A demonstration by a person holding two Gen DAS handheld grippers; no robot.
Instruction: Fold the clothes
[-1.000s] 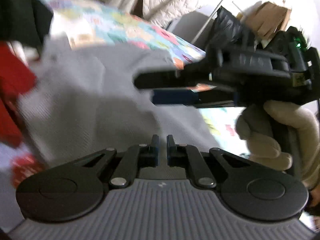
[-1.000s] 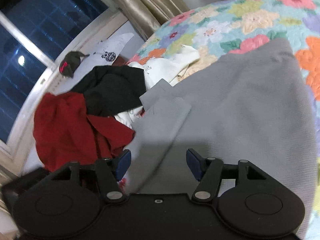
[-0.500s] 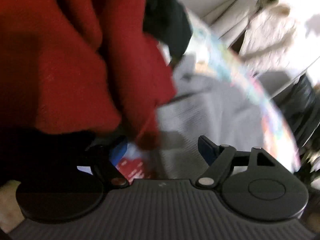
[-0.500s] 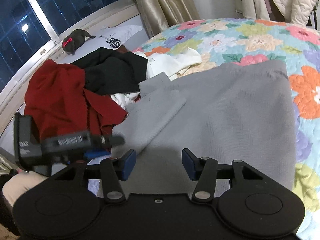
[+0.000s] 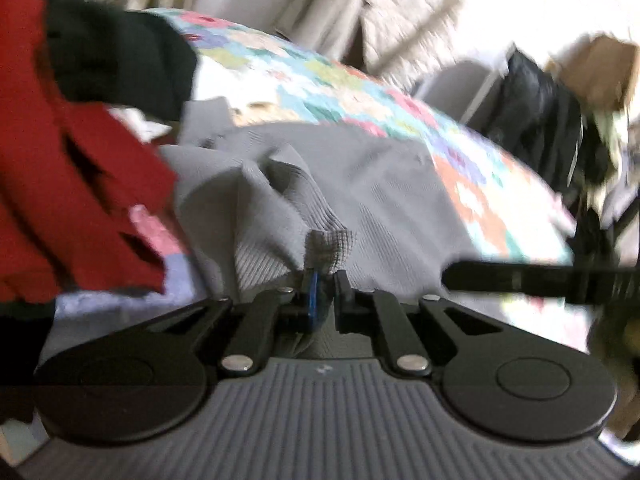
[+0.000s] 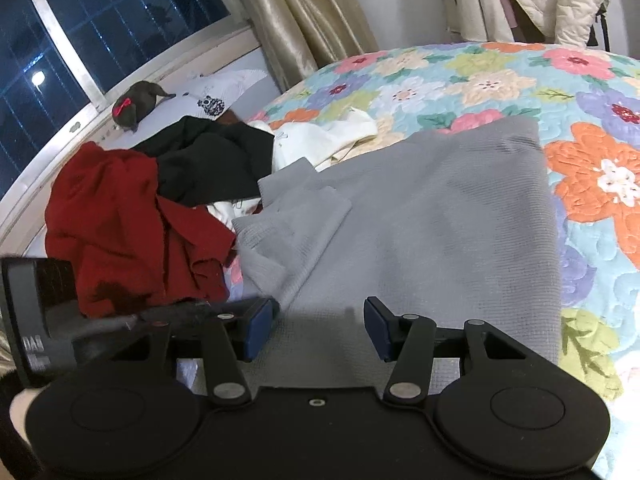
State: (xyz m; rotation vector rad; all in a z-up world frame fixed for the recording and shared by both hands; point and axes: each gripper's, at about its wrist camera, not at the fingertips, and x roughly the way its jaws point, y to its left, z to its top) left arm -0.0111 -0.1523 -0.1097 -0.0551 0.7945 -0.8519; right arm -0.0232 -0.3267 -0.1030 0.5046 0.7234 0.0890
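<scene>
The left gripper [image 5: 325, 280], at lower centre of the left wrist view, has its fingers clamped on a bunched edge of the grey ribbed knit garment [image 5: 360, 184], a small tuft of fabric standing up just above the tips. That garment [image 6: 432, 216] lies spread across the floral quilted bedspread [image 6: 460, 80], filling the centre of the right wrist view, with one narrower part folded over its upper left area. The right gripper [image 6: 319, 328], at lower centre of its own view, has its blue-padded fingers [image 6: 258, 330] apart over the garment's near edge, gripping nothing. A crumpled red garment [image 6: 120, 224] and a black garment [image 6: 208, 164] lie heaped at centre left, touching the grey one; a cream garment [image 6: 320, 138] sits just beyond them. The left wrist view is blurred.
</scene>
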